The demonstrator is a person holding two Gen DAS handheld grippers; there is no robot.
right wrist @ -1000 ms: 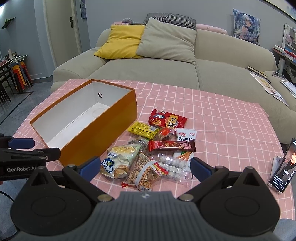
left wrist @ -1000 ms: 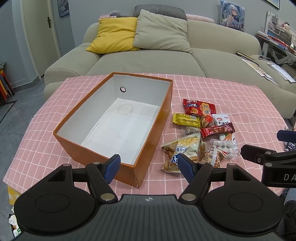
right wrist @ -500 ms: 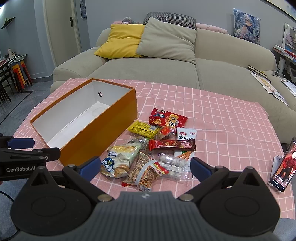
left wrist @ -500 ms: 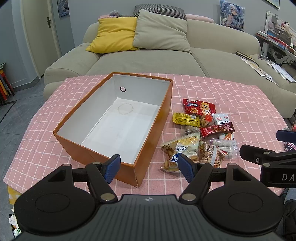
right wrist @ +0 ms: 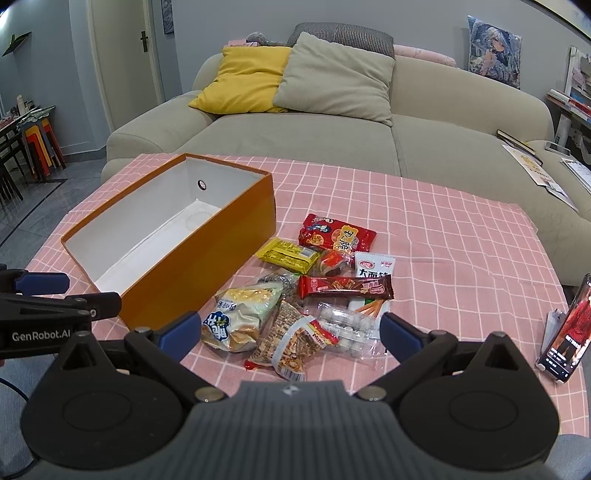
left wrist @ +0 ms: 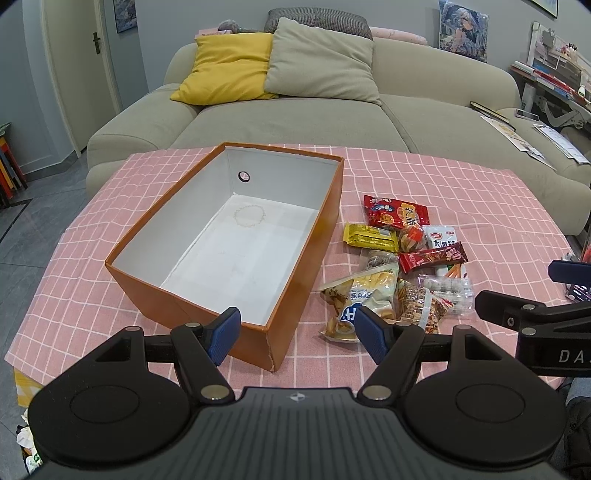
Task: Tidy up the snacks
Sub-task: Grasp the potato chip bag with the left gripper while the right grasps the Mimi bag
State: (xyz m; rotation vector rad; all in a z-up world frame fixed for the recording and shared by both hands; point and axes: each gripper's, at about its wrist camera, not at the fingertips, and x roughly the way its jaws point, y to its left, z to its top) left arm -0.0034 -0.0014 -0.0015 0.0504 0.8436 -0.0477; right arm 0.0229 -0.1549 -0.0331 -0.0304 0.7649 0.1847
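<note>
**Around your work area**

Under everything you have a pink checked tablecloth point(left wrist: 424, 177), wrinkled toward its far right corner. Behind the table stands a beige sofa point(right wrist: 443, 122) with a yellow cushion point(right wrist: 247, 79) leaning beside a grey-beige cushion point(right wrist: 332, 77), the two touching; a dark houndstooth pillow point(right wrist: 340, 36) peeks out behind them. At your right table edge a phone point(right wrist: 567, 332) stands propped upright, its screen lit. Papers and a book point(right wrist: 517, 142) lie on the sofa's right end. An anime poster point(right wrist: 493, 50) hangs on the wall, a door point(right wrist: 122, 55) stands to the left, and coloured stools point(right wrist: 40, 147) are stacked at far left.
</note>
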